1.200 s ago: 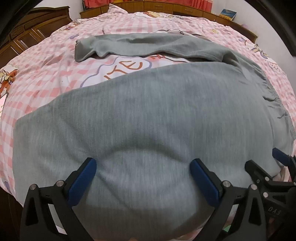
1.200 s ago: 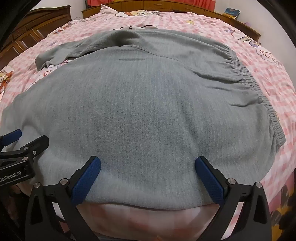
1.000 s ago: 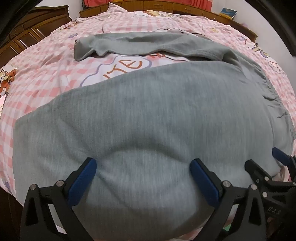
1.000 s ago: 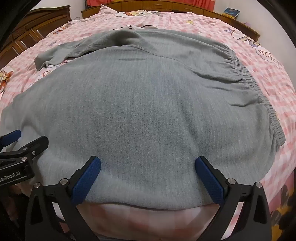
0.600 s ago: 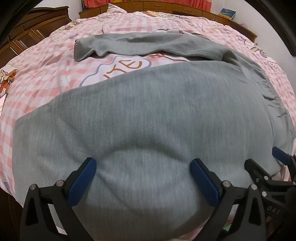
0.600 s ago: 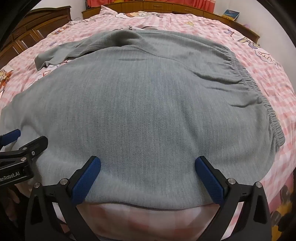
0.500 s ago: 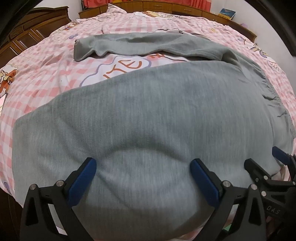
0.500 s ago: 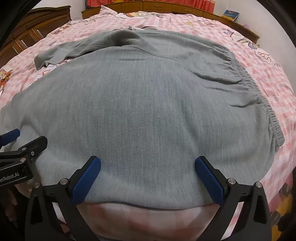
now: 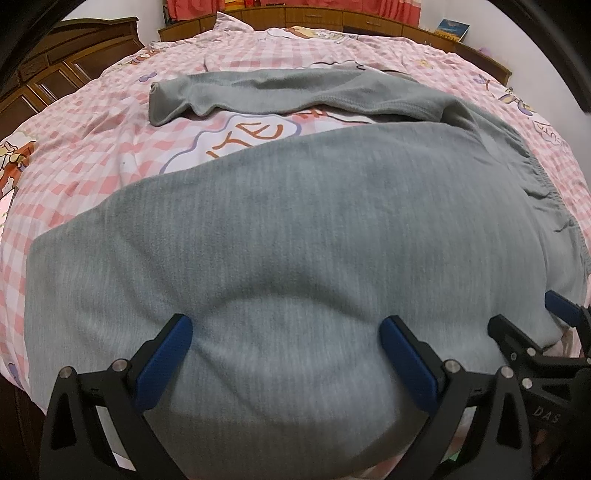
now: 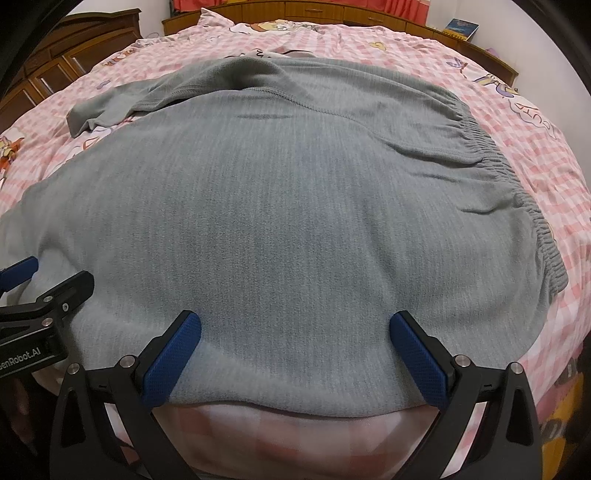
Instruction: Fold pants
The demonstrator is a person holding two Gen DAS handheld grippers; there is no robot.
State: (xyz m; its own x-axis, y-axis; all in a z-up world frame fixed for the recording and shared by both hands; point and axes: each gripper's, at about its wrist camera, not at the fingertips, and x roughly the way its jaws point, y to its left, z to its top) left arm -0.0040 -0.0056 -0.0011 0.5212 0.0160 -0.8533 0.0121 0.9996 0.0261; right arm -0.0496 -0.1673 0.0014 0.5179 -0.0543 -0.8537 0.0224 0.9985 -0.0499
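Note:
Grey pants [image 9: 295,221] lie spread on a pink checked bed [image 9: 74,155], also in the right wrist view [image 10: 295,203]. One leg [image 9: 258,90] stretches across the far side, the other lies near me. The elastic waistband [image 10: 517,177] is at the right. My left gripper [image 9: 286,332] is open, its blue fingers over the near leg's edge. My right gripper [image 10: 295,328] is open over the near edge of the seat, close to the hem. Each gripper shows in the other's view: the right one [image 9: 535,332] and the left one [image 10: 44,284].
A dark wooden wardrobe [image 9: 55,74] stands at the left. A wooden headboard with a book [image 9: 452,27] on it runs along the far side. The bed's near edge [image 10: 295,443] drops off just under my right gripper.

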